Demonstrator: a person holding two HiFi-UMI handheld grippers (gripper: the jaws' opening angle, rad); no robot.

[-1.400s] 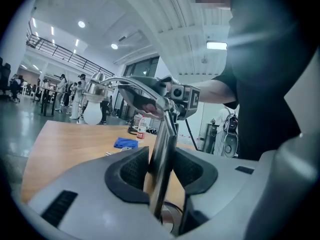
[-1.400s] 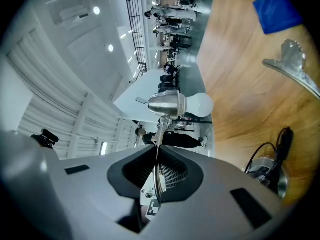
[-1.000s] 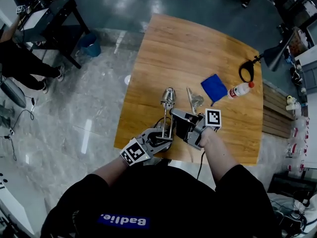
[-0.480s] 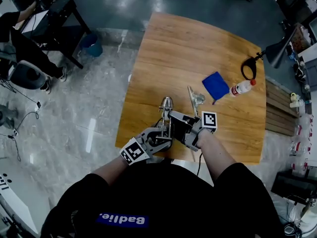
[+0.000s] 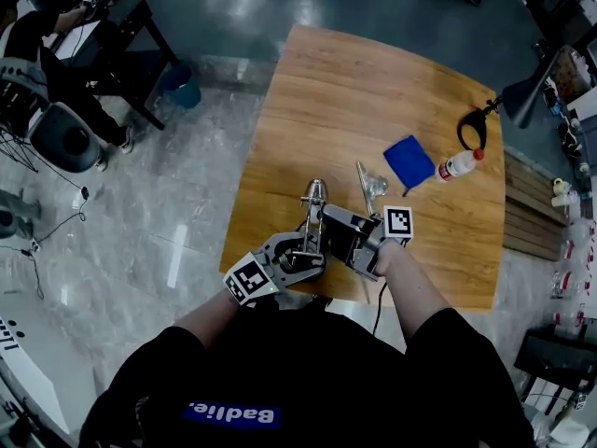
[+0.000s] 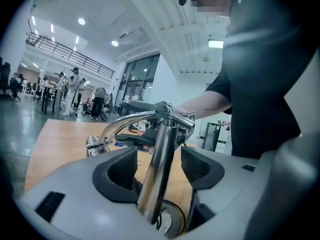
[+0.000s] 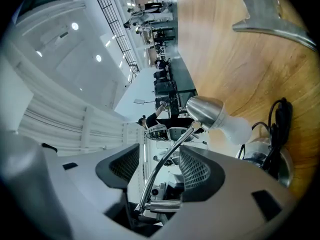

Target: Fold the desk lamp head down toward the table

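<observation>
— Chrome desk lamp [image 5: 315, 194]: where?
— Near edge of the wooden table [image 5: 373, 91], by the person. Left gripper [image 6: 160, 156] opening, post [image 6: 162, 129] loose between jaws; right gripper [image 7: 161, 161] opening round the neck [image 7: 176, 144].

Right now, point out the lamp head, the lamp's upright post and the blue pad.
lamp head [image 7: 206, 112]: right gripper view, on its metal shade.
upright post [image 6: 158, 164]: left gripper view, on the chrome shaft, midway up.
blue pad [image 5: 409, 162]: head view, at its centre.
</observation>
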